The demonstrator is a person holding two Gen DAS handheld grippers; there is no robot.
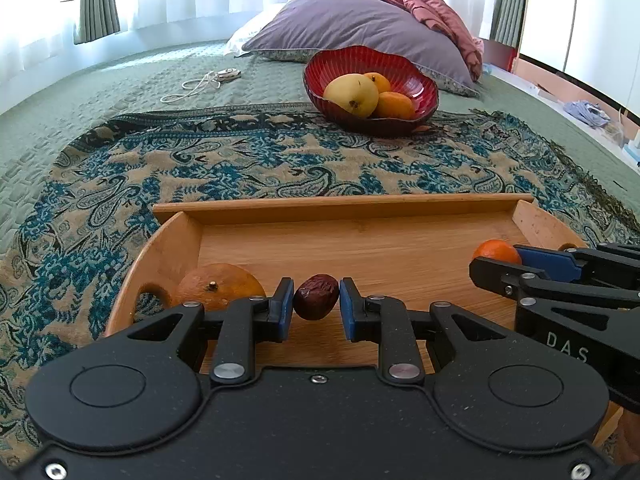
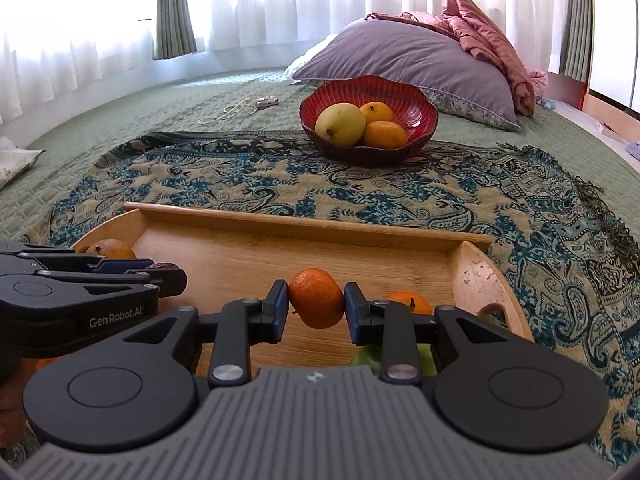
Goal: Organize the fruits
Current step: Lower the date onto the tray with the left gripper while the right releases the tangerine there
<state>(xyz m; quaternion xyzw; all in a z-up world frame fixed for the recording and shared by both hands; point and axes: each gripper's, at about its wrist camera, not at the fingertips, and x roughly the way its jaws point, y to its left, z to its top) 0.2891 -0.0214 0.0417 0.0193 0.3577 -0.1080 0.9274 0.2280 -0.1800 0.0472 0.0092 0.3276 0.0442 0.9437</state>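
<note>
Bed [image 1: 132,76] with green quilt carries everything; landmark is the tray [image 1: 360,240]. A paisley throw [image 1: 240,160] lies under the tray and runs out beyond it. Pillow [image 1: 352,24] sits far behind the tray, pink blanket [image 1: 432,4] piled on it. Red bowl [image 1: 416,76] stands on the throw beyond the tray's far wall, well apart from it, holding a mango [image 1: 352,94] and two oranges [image 1: 394,104].

Left gripper [image 1: 316,300] is over the tray's near left part, pinching a date [image 1: 316,296] between its blue pads. Right gripper [image 2: 316,300] is over the tray's near right part, pinching a tangerine [image 2: 316,296]. Both fruits look lifted clear of the tray floor, though I cannot be sure of it.

Left in the tray: a big orange [image 1: 218,286] at the left end by the handle hole, a small orange [image 2: 412,302] at the right end, and something green [image 2: 370,358] near the front edge, mostly hidden.

Step, as I judge it: both picks made, transfer to the bowl pending. Next move calls for carrying both forward over the tray's far wall and releasing low into the bowl's free space, taking turns so the grippers don't collide. The date is small and could slip.

Writing: "GenRobot.AI" on the left gripper's side in the right view; "DAS" on the right gripper in the left view, cut off.
</note>
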